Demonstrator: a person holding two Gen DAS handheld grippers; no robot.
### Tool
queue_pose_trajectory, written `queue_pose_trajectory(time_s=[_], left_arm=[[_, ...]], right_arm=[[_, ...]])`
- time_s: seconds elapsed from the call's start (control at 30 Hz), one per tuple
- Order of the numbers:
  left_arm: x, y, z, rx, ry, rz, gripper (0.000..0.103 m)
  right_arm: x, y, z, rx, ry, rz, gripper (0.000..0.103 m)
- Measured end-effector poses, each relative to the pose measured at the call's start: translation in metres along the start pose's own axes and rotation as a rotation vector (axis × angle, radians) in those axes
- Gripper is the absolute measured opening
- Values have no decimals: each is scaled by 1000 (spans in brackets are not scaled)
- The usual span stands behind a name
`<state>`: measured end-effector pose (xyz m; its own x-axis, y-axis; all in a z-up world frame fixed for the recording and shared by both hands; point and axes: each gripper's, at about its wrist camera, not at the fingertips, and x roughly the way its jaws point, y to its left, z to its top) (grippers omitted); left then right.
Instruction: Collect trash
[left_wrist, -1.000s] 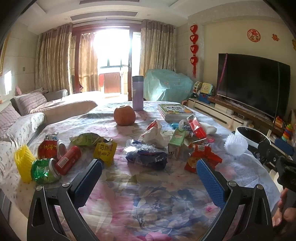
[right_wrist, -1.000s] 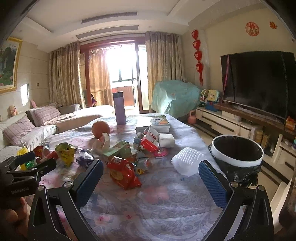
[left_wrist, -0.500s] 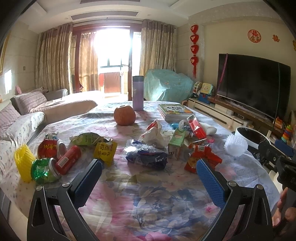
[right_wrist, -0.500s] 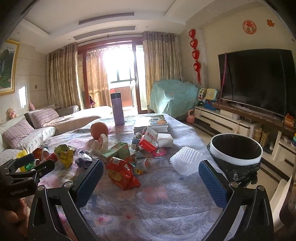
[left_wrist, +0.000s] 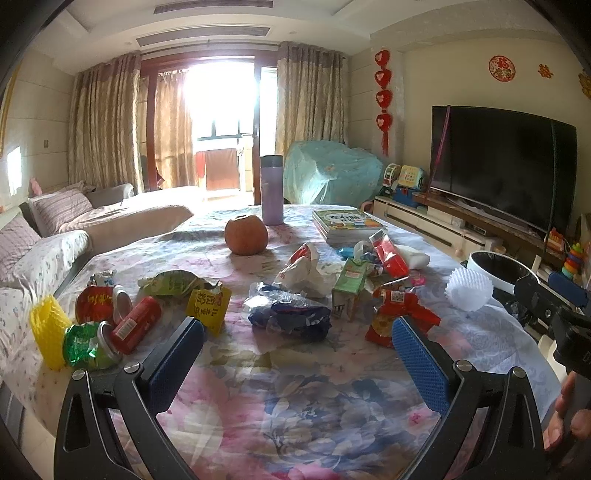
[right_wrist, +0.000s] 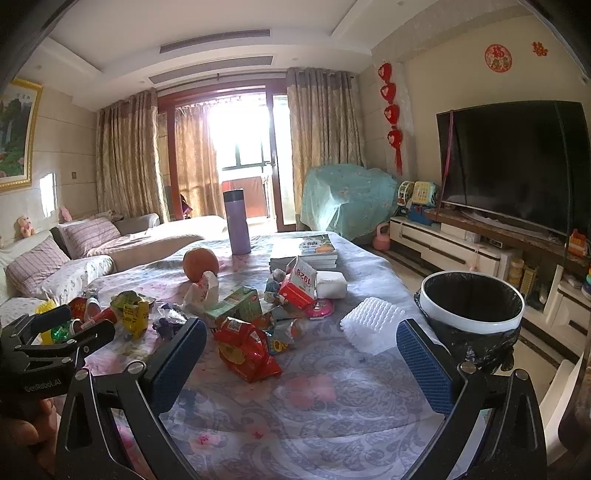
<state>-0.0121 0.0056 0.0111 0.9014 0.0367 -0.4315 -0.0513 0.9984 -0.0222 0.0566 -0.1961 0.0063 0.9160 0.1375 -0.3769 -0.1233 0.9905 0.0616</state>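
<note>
Little has moved: the right tool (right_wrist: 301, 363) has only drifted slightly, the left tool (left_wrist: 297, 356) hardly at all. Both hang released above the floral worktop (left_wrist: 295, 413). Wrappers, including a red packet (right_wrist: 245, 350), lie scattered beside the lined bin (right_wrist: 472, 308).

Home living room. Large black flat television (right_wrist: 513, 166) on low white media cabinet (right_wrist: 461, 254), ahead-right of tool. Grey sofa with striped pillows (right_wrist: 85, 236) ahead-left. Beige floor-length curtains (right_wrist: 129, 158) flank bright balcony door straight ahead. Red heart-shaped hanging ornaments (right_wrist: 391, 114) on wall. Floral-cloth table (right_wrist: 314, 406) directly below, littered with wrappers.
</note>
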Motion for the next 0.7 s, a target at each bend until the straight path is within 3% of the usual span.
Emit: queue_pose_trajectory(time_s=[0.7], left_arm=[[12, 9, -5, -18, 36, -1, 102]], right_arm=[[8, 1, -5, 5, 31, 33, 103]])
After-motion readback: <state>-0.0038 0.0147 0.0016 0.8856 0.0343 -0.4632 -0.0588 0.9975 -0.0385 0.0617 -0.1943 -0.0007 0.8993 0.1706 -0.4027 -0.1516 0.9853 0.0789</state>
